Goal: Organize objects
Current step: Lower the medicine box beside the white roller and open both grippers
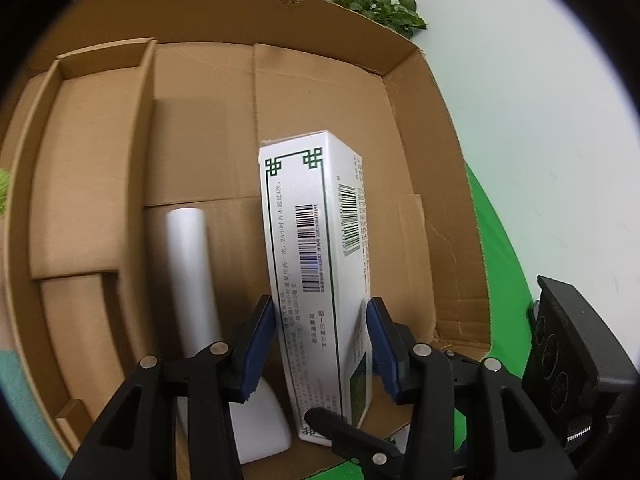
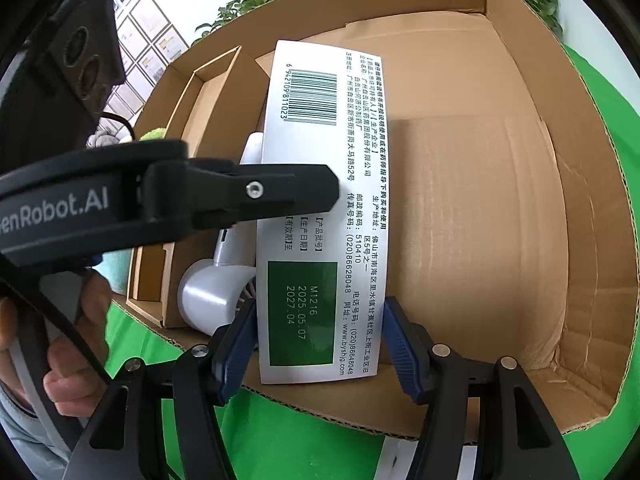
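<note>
Both-handed: white medicine box (image 1: 316, 264) is clamped between the right gripper (image 2: 320, 340) jaws; left gripper (image 1: 320, 344) jaws straddle it, contact unclear. Box is held inside the cardboard carton (image 2: 520, 240), beside a white handheld fan (image 2: 216, 292), over the green surface (image 2: 300, 440).

Left gripper (image 1: 322, 336) pointing steeply downward, blue pads (image 1: 258, 344) flanking white medicine carton (image 1: 316, 264); left pad touching, right pad just beside, contact unclear. Right gripper (image 2: 320, 340) also angling downward, pads (image 2: 236, 352) pressing carton's lower end from both sides. Person's bare hand (image 2: 60, 356) wrapping around left gripper's handle, pale sleeve at wrist.
</note>
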Demonstrator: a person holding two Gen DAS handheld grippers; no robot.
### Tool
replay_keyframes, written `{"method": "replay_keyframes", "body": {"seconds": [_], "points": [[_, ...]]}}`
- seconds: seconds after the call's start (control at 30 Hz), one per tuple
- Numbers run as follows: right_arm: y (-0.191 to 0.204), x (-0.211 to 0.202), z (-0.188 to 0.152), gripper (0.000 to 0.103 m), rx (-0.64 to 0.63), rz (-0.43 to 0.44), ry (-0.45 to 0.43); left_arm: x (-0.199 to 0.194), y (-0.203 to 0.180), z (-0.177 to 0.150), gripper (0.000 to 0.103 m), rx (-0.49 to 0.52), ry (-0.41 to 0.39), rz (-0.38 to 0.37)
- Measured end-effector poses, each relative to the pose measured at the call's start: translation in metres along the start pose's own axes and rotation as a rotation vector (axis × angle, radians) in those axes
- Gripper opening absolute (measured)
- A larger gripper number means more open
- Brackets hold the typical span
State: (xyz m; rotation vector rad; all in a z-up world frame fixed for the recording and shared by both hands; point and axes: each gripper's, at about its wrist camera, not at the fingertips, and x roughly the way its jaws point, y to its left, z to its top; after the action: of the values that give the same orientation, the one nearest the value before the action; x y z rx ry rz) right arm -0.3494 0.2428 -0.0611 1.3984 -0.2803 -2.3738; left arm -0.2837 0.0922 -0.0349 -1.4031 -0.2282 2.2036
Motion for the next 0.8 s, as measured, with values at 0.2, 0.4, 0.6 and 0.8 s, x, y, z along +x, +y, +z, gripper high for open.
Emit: {"method": "replay_keyframes", "body": {"seconds": [0.2,0.4,0.6,0.8], "points": [[0.007,0.003,0.007,0.059,-0.001,-0.042,0.025,-0.02,0.01,-0.009,0.045,-0.037,-0.025,0.022],[0.019,0.001,0.016,0.06,-0.018,-0.094,0.04,-0.038,0.027,-0.012,0.045,-0.053,-0.063,0.04],[0.028,0.002,0.022,0.064,-0.007,-0.104,0.078,-0.044,0.036,-0.011,0.045,-0.081,-0.07,0.005],[0.031,-0.008,0.025,0.066,-0.02,-0.09,0.099,-0.043,0.046,-0.009,0.045,-0.109,-0.088,-0.018]]}}
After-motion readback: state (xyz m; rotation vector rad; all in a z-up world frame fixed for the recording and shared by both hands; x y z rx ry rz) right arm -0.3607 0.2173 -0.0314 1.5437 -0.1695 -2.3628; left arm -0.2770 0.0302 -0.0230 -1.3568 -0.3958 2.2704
